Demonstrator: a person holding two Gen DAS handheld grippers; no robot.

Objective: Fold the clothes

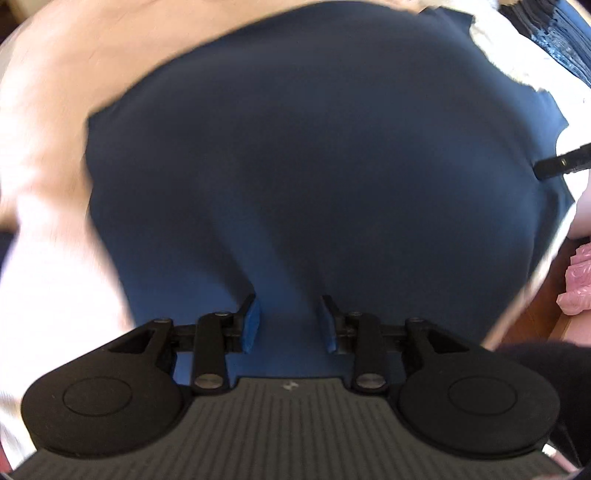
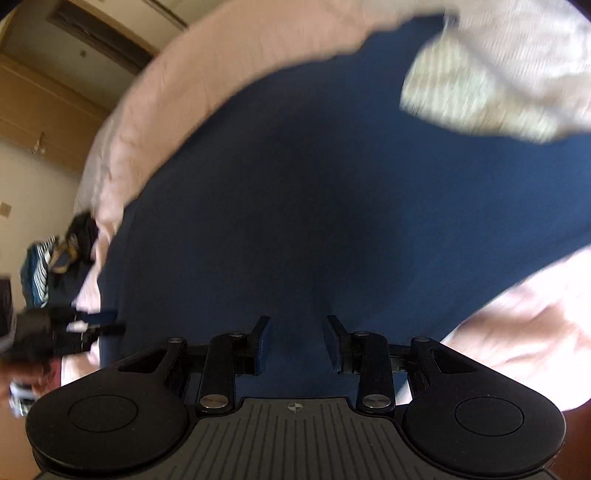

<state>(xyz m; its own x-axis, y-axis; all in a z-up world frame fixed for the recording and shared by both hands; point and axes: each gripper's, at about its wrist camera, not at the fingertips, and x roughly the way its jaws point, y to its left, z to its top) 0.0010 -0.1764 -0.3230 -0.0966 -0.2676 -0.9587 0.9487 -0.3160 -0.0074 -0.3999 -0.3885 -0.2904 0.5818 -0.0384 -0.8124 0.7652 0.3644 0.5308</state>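
Note:
A navy blue garment (image 1: 314, 166) lies spread over a pale pink bedsheet (image 1: 55, 184) and fills most of both views. My left gripper (image 1: 290, 321) is open just above the near part of the cloth, and creases in the fabric run toward its blue pads (image 1: 252, 325). At the right edge of the left wrist view, a black finger of the other gripper (image 1: 561, 162) reaches the garment's side. My right gripper (image 2: 298, 345) is open over the navy garment (image 2: 295, 184), nothing between its fingers. The left gripper (image 2: 85, 328) shows blurred at the garment's left edge.
A pale striped cloth (image 2: 480, 96) lies on the garment's far right part. A pile of dark and striped clothes (image 2: 40, 273) sits at the bed's left end, and dark clothes (image 1: 554, 33) lie far right. A pink object (image 1: 580, 284) stands beside the bed. Wooden cupboards (image 2: 33, 103) stand behind.

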